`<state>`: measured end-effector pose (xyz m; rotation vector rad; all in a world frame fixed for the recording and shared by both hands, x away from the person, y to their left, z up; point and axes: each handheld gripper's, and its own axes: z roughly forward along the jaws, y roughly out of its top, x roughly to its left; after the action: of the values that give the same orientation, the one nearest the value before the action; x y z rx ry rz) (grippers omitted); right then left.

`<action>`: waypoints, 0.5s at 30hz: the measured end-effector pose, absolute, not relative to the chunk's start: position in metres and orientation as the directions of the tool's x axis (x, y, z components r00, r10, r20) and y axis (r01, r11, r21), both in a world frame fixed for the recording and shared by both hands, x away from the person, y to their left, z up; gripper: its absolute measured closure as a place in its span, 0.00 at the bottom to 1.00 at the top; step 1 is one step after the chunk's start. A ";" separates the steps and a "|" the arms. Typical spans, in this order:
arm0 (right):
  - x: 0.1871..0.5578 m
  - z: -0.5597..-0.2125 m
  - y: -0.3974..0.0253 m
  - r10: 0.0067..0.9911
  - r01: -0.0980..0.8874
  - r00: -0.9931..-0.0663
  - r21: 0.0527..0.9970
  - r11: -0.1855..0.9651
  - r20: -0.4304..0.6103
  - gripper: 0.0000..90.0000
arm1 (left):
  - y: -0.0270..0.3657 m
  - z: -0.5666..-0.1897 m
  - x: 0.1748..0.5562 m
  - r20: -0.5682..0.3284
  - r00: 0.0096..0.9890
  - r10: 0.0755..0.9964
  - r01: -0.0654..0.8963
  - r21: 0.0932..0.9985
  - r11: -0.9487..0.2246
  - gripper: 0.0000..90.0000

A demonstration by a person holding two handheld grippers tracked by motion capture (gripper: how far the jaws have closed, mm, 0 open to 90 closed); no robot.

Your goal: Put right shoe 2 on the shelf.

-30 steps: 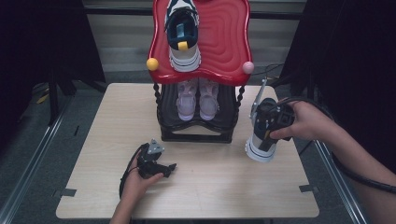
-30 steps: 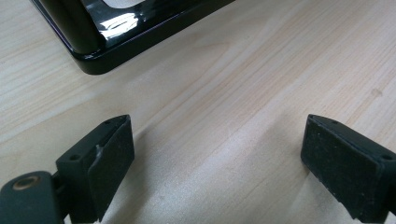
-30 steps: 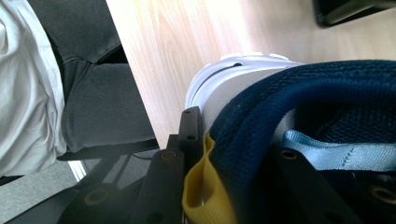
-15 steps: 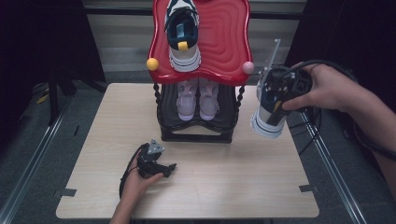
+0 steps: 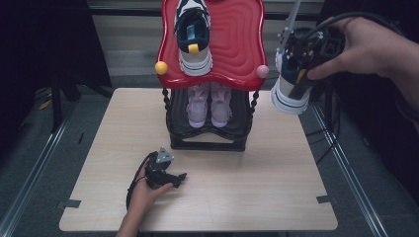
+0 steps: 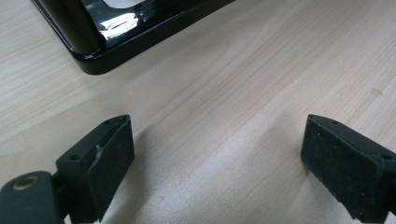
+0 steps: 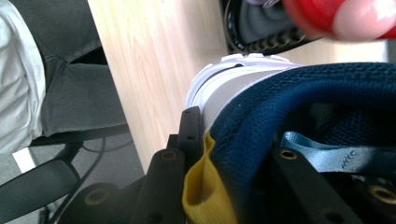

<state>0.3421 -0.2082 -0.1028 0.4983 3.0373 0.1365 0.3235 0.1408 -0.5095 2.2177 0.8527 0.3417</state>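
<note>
A navy and white sneaker [image 5: 193,37] lies on the left half of the rack's red wavy top shelf [image 5: 237,44]. Its mate, a second sneaker [image 5: 290,91], hangs heel-up in the air just right of that shelf, with my right gripper [image 5: 299,74] shut on its heel collar. In the right gripper view the black jaws clamp the navy collar and yellow tab [image 7: 201,186] of that sneaker [image 7: 299,98]. My left gripper [image 5: 167,176] rests on the table in front of the rack, open, with bare wood between its jaws [image 6: 217,154].
A pair of pink shoes [image 5: 210,104] sits on the rack's black lower shelf. The rack's black base [image 6: 102,42] is just beyond my left gripper. Yellow [image 5: 161,67] and pink [image 5: 262,71] knobs mark the red shelf's front corners. The wooden table [image 5: 257,182] extends in front.
My right gripper has lifted the sneaker off the table, up and farther back, to the height of the red shelf's right edge. The left gripper has stayed put.
</note>
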 end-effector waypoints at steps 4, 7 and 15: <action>0.344 -0.085 -0.196 0.297 0.290 -0.949 0.082 0.954 -0.104 0.83 | 0.141 -0.509 0.323 -0.011 0.746 0.666 0.474 0.711 -0.519 0.10; 0.345 -0.077 -0.187 0.278 0.269 -0.951 0.080 0.960 -0.134 0.83 | 0.141 -0.509 0.324 -0.010 0.746 0.665 0.473 0.711 -0.520 0.10; 0.357 -0.064 -0.157 0.214 0.197 -0.956 0.103 0.975 -0.200 0.83 | 0.141 -0.510 0.323 -0.016 0.744 0.668 0.478 0.712 -0.514 0.10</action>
<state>0.3571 -0.1568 -0.0638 0.3065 2.9116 0.1207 0.3233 0.1406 -0.5097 2.2143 0.8570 0.3371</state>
